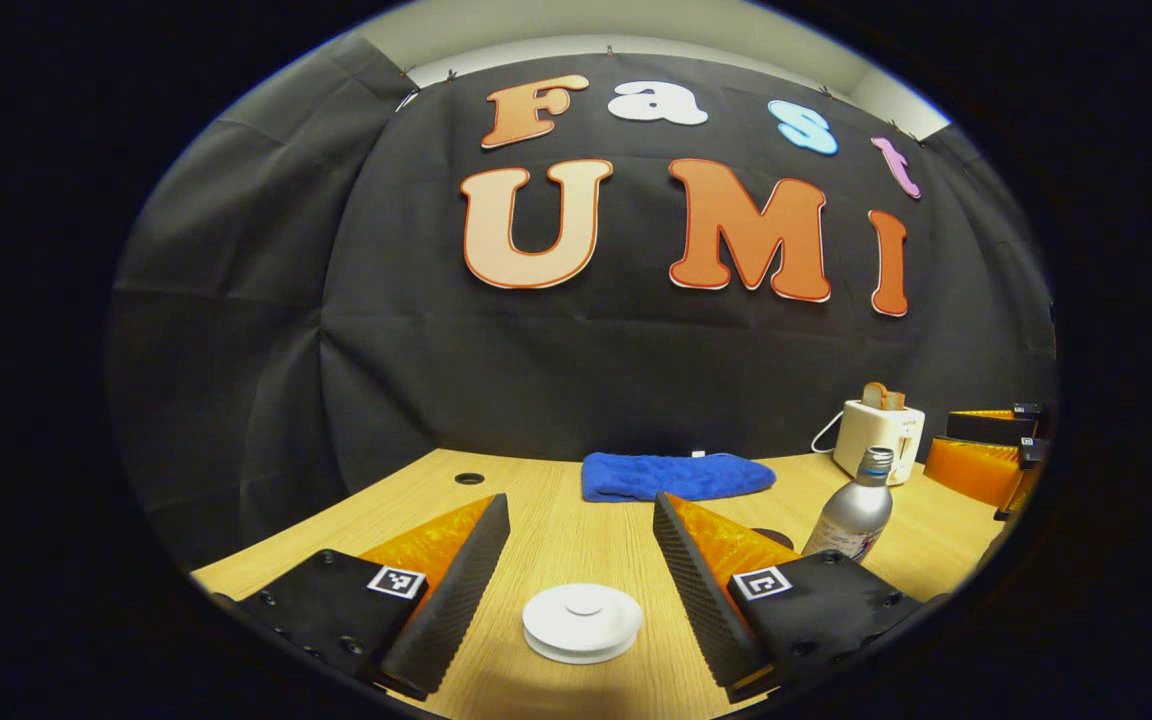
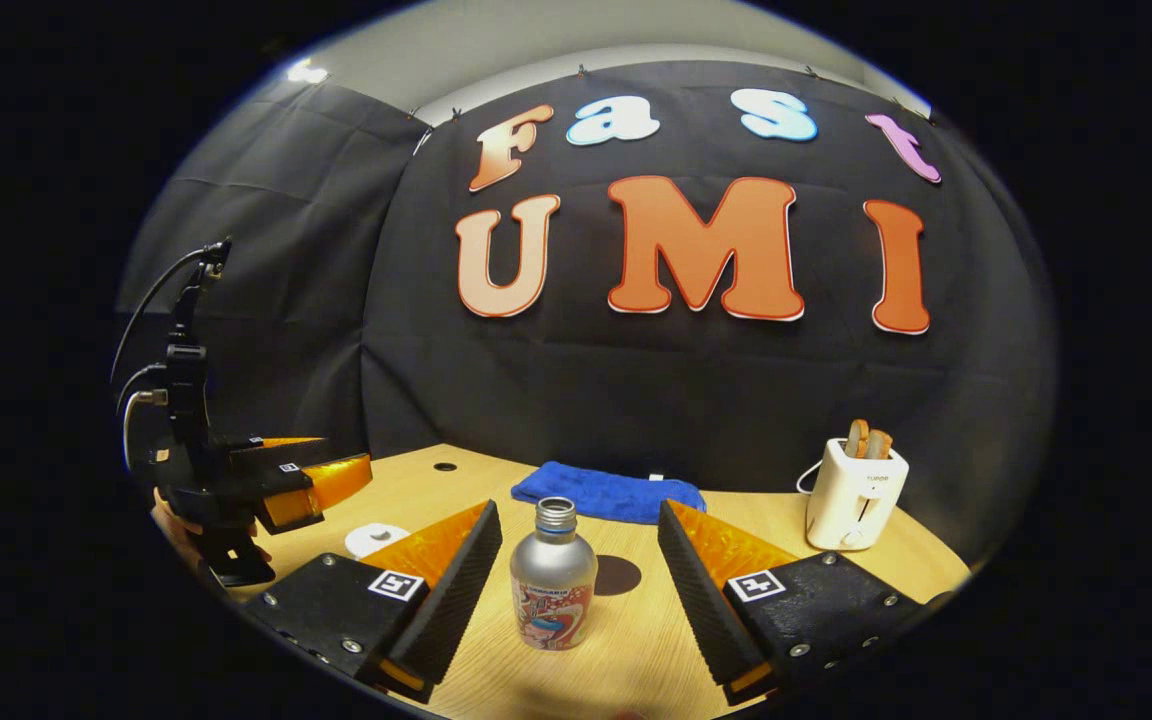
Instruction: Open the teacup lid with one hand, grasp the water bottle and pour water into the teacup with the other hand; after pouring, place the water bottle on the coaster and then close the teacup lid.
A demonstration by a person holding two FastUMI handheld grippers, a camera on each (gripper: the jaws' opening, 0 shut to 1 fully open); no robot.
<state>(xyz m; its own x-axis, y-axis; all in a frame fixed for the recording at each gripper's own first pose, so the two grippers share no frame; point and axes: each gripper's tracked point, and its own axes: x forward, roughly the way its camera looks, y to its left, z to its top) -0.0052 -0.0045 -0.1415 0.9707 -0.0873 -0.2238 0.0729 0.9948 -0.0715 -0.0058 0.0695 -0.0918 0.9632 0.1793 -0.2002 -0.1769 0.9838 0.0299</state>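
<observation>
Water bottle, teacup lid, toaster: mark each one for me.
water bottle (image 2: pixel 553 590): right gripper view, on its silver body above the printed label.
teacup lid (image 1: pixel 582 621): left gripper view, on its white top, beside the knob.
toaster (image 2: pixel 854 497): right gripper view, on its white front.

So the left hand-held gripper (image 1: pixel 581 575) sits wide open over the desk (image 1: pixel 556 520), white teacup lid (image 1: pixel 582 622) between its fingers, water bottle (image 1: pixel 853 512) standing off right, toaster (image 1: pixel 878 436) behind.
</observation>
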